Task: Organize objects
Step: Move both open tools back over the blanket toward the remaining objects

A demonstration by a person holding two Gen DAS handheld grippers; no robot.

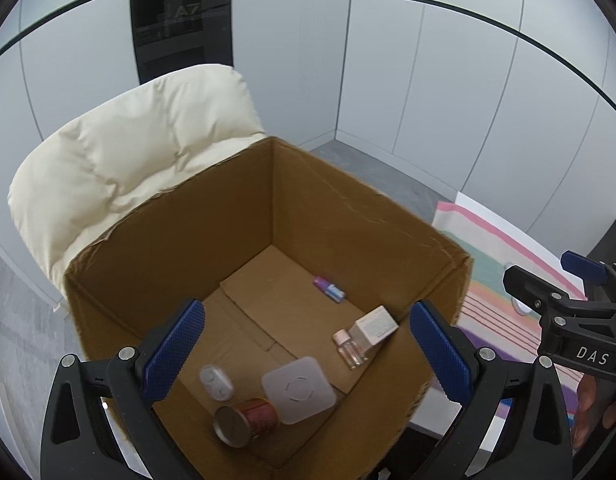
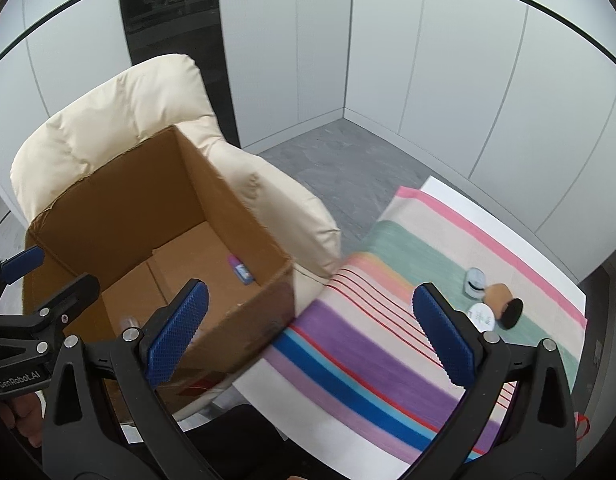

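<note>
Cardboard box [image 1: 347,216] on a cream padded chair [image 1: 120,160], seen from above in the left wrist view. Its floor already holds six items: one purple-and-blue tube [image 1: 328,289] at centre, one small cream carton [image 1: 375,327] with one clear pink-capped bottle [image 1: 349,347] touching it at right, one translucent square lid [image 1: 298,390], one white oval case [image 1: 216,382] and one red tin [image 1: 248,420] lying on its side at lower centre.

Left gripper [image 1: 308,352] hangs above the box, jaws wide apart and empty. Right gripper [image 2: 311,336] stands over the striped cloth [image 2: 387,368] at the lower middle of its view, jaws spread to their widest with nothing between them.

Three items remain on the cloth, clustered at the right of the right wrist view: one pale round jar [image 2: 475,280], one white disc [image 2: 483,315] and one tan brush with a black head [image 2: 505,304].

Judged from the count, sorting is about two-thirds done; the three items on the cloth are left to box.
</note>
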